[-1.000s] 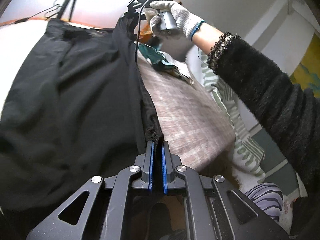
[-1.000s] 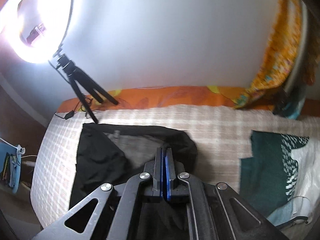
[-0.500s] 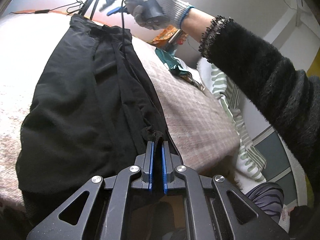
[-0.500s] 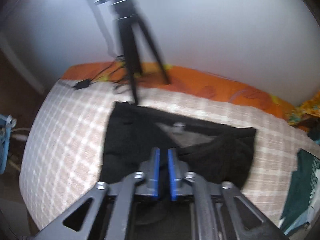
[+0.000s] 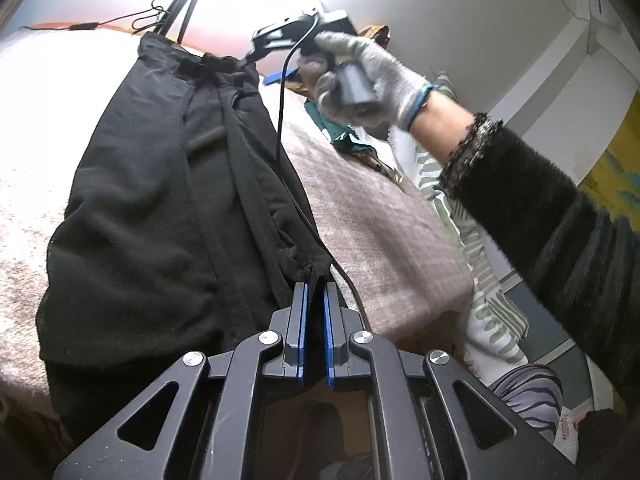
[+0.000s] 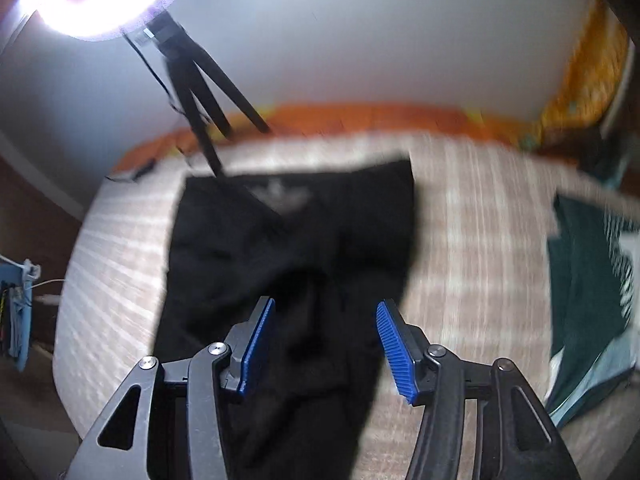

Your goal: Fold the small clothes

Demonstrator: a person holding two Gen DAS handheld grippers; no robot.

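Observation:
A black garment [image 5: 160, 200] lies stretched along the checked bed cover [image 5: 380, 232]; it also shows in the right wrist view [image 6: 296, 248]. My left gripper [image 5: 314, 292] is shut on the garment's near hem, which bunches at its blue pads. My right gripper [image 6: 326, 320] is open and empty, hovering just above the garment's far part. In the left wrist view the gloved hand holds the right gripper [image 5: 276, 40] at the garment's far end.
A ring light on a black tripod [image 6: 196, 96] stands at the far bed edge by an orange sheet [image 6: 360, 116]. A dark green cloth [image 6: 584, 280] lies to the right on the bed. A striped cloth [image 5: 480, 264] hangs off the bed's side.
My right gripper opened and let go of the garment's far end, which now lies flat on the bed. My left gripper stayed shut on the near hem.

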